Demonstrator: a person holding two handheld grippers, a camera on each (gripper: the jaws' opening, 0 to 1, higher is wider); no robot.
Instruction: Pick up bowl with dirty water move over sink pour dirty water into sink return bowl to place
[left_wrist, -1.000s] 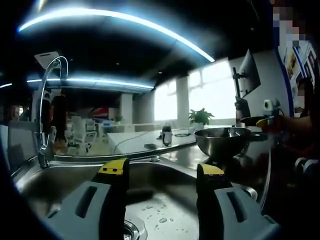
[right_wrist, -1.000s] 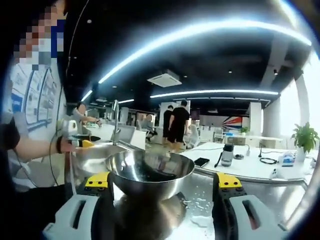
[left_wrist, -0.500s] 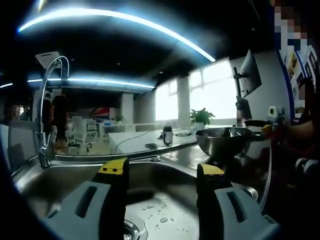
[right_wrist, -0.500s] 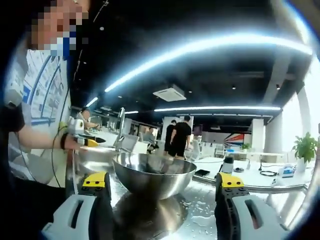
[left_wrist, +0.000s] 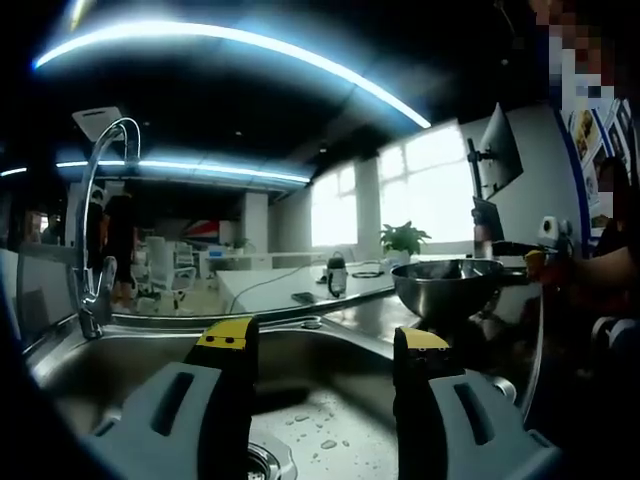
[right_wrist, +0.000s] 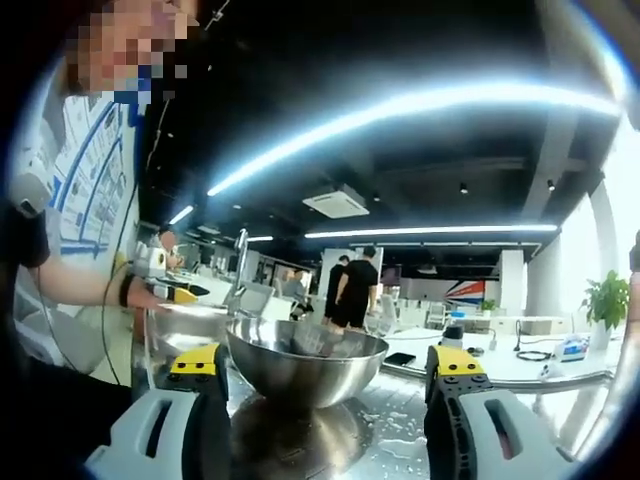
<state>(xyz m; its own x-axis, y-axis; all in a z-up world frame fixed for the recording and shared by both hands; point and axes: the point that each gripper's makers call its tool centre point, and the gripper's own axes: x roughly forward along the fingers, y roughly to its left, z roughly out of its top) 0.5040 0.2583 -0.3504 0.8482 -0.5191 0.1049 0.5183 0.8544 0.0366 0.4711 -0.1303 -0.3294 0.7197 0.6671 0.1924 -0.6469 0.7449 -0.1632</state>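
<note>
The round shiny steel bowl (right_wrist: 305, 362) is sitting straight ahead between the released right gripper (right_wrist: 325, 372) jaws, apparently untouched, while the released left gripper (left_wrist: 325, 350) is hovering farther off over the steel sink (left_wrist: 120, 345).

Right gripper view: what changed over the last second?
This view tilted upward, so the steel bowl sits lower in it; that is camera motion. The right gripper stays open, its jaws either side of the bowl on the wet counter, nothing grasped. The left gripper stays open over the sink.
</note>
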